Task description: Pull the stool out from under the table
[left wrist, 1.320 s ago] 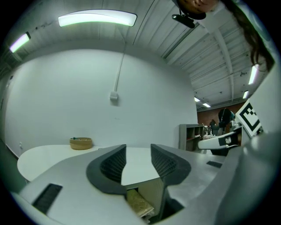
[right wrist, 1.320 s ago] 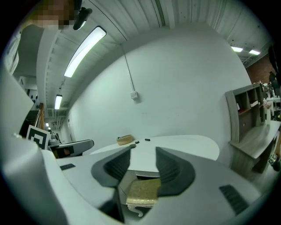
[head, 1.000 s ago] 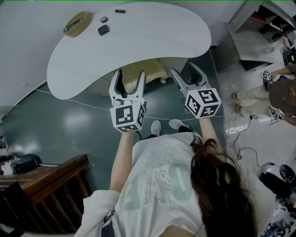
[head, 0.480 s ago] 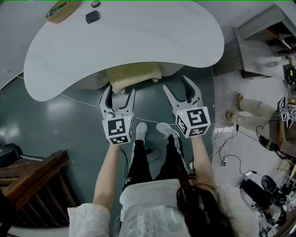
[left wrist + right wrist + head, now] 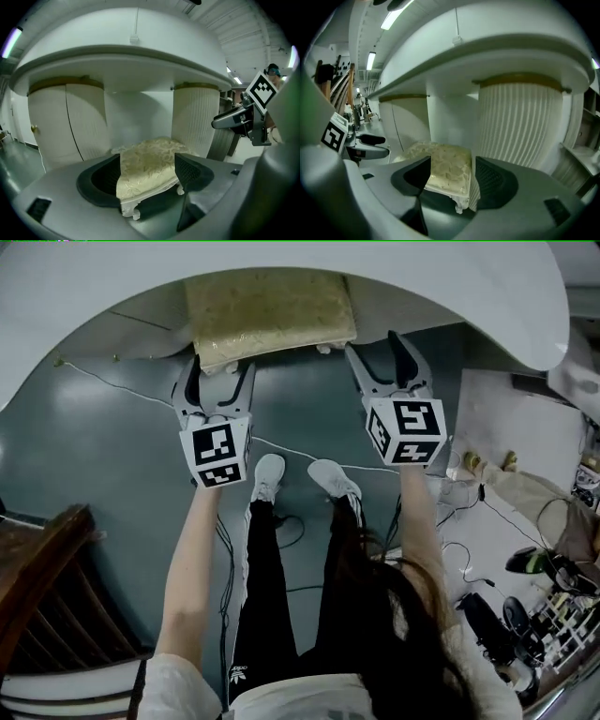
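Legs nearest, left gripper jaws spread, just been opening, stool corner seen in the gap, unpinched, right gripper jaws spread at the other corner, stool tucked under the white table, ribbed pedestals behind it.

Stool is tucked under the table, with pedestals behind it. Left gripper is placed at its left front corner and right gripper at its right. Shoes are set on the floor behind both.
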### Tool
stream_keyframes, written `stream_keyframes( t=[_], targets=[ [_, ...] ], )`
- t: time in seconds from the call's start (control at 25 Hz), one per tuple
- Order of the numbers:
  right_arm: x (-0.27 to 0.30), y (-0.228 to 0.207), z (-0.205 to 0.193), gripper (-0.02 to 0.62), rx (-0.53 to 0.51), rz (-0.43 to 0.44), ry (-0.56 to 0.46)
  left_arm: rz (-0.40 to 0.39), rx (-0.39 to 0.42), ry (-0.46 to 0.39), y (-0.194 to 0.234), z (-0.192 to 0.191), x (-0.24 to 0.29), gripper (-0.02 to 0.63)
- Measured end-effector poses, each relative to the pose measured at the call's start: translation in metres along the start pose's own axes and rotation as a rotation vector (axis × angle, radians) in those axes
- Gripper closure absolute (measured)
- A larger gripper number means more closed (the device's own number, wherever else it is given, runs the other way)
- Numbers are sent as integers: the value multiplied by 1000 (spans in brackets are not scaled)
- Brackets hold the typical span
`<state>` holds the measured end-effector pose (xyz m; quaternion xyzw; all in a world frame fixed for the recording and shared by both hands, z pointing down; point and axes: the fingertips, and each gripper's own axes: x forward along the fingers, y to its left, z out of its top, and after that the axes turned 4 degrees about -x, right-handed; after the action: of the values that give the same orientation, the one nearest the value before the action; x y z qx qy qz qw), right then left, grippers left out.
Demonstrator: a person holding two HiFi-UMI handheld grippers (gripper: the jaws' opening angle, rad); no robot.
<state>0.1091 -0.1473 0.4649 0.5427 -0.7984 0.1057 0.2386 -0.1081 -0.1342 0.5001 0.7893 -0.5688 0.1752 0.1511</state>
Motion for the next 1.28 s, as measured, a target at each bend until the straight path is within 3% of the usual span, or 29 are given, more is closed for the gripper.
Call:
stream_keyframes(
  t=[0.12, 0.24, 0.36, 0.52, 0.8, 1.04, 1.28],
  targets=[
    [45, 8, -57, 299, -43, 55, 80, -6, -12, 13, 13, -50, 30, 245],
    [79, 16, -109, 295, -86, 96, 169, 45, -7, 54, 39, -94, 49, 226],
    [100, 8, -154, 287, -98, 69, 244, 100, -24, 100, 65, -133, 61, 221],
    [121, -4, -194, 281, -103, 33, 323, 100, 0, 176, 83, -173, 77, 218],
    [156, -11, -223, 281, -87, 49, 402, 32, 70, 265, 80, -197, 113, 218],
    [174, -11, -239, 282, -150, 82, 486, -12, 154, 366, 77, -215, 135, 219],
    [179, -21, -242, 295, -159, 6, 508, -9, 156, 420, 82, -224, 137, 259]
  ],
)
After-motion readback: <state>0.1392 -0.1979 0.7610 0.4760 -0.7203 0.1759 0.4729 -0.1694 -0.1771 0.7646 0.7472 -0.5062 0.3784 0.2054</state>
